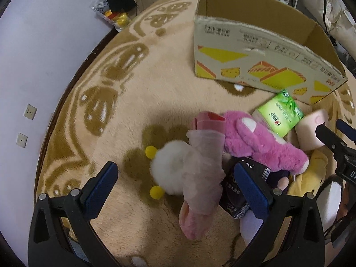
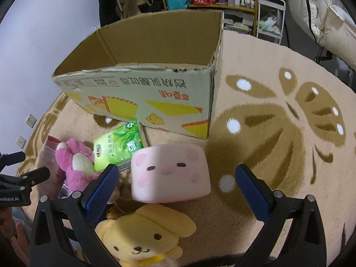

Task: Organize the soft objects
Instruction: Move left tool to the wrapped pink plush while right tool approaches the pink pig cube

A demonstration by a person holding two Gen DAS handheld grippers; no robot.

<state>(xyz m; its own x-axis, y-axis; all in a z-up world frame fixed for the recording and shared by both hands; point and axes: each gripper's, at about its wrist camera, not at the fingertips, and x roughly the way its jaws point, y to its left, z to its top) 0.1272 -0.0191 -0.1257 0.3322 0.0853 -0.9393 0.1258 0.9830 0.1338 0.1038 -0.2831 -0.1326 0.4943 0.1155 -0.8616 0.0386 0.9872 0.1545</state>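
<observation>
The landmark is the open cardboard box (image 1: 264, 51), standing on a beige rug (image 1: 138, 102) with brown butterfly patterns. Everything noted lies on the near side of the box.

Left wrist view, left to right. The left gripper (image 1: 175, 189) is spread wide and holds nothing. Between its fingers, well short of the box, lies a white pompom toy (image 1: 171, 169) with yellow balls, with a pale pink fabric piece (image 1: 202, 171) draped over it. Touching that fabric on the right is a dark packet (image 1: 235, 202), partly hidden by the right-hand finger. Above the packet a pink plush (image 1: 262, 142) sprawls, nearer the box. A green tissue pack (image 1: 280, 115) rests just beside the box's front wall, leaning on the plush. Right of it sits a pink cube pillow (image 1: 311, 129), with a yellow plush (image 1: 311, 178) below it. The right gripper's black frame enters at the far right edge.

Right wrist view, left to right. The pink plush (image 2: 73, 164) lies left of the tissue pack (image 2: 118, 149), which touches the box's (image 2: 142, 98) lower front edge. The right gripper (image 2: 178, 189) is spread wide, holding nothing. The cube pillow (image 2: 171, 173), with a printed face, sits between its fingers, near the box front but apart from it. The yellow dog plush (image 2: 142, 238) lies just below the pillow, farthest from the box. The box interior, as far as visible, shows bare cardboard.
</observation>
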